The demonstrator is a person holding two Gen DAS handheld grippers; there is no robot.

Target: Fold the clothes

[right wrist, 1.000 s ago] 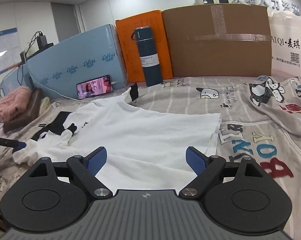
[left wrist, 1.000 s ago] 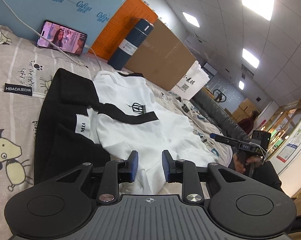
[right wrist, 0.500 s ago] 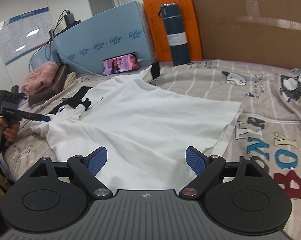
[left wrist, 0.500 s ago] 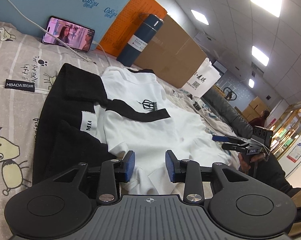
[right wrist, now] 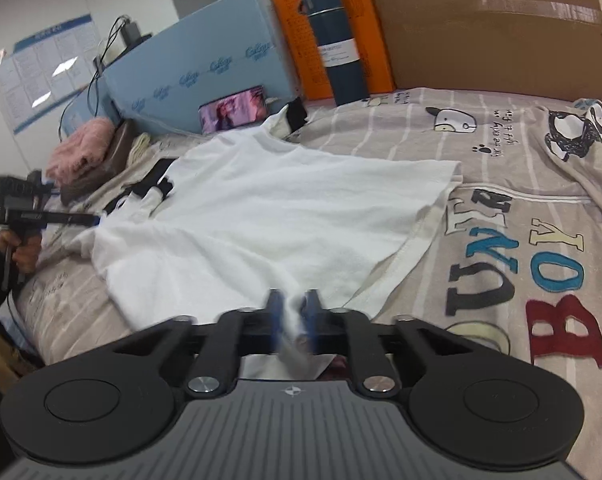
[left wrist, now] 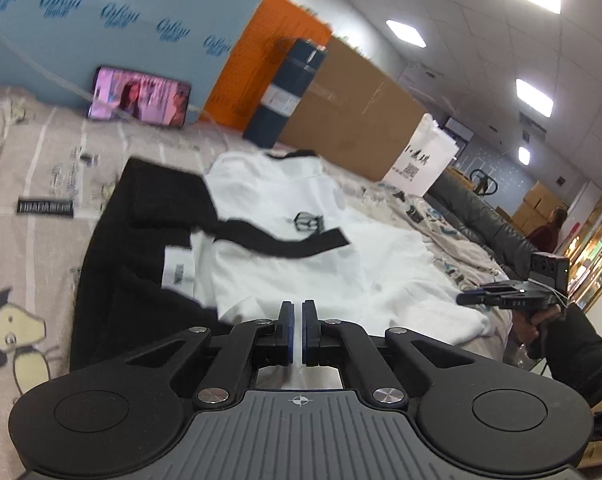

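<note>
A white T-shirt with black sleeves and a black chest band lies spread on the patterned bedsheet; it also shows in the right wrist view. My left gripper is shut at the shirt's near hem, with almost no gap between the jaws; whether cloth sits between them is hidden. My right gripper is shut on a bunched fold of the shirt's hem. Each gripper shows in the other's view, the right one and the left one, both at the shirt's edge.
A phone leans on a blue board at the back. A dark blue flask, an orange board and a cardboard box stand behind. Pink clothes are piled at the left. A white bag stands far right.
Both grippers have closed: the right one went from wide open to shut on the shirt's hem, the left one from a small gap to shut. Both moved closer to the shirt's edge.
</note>
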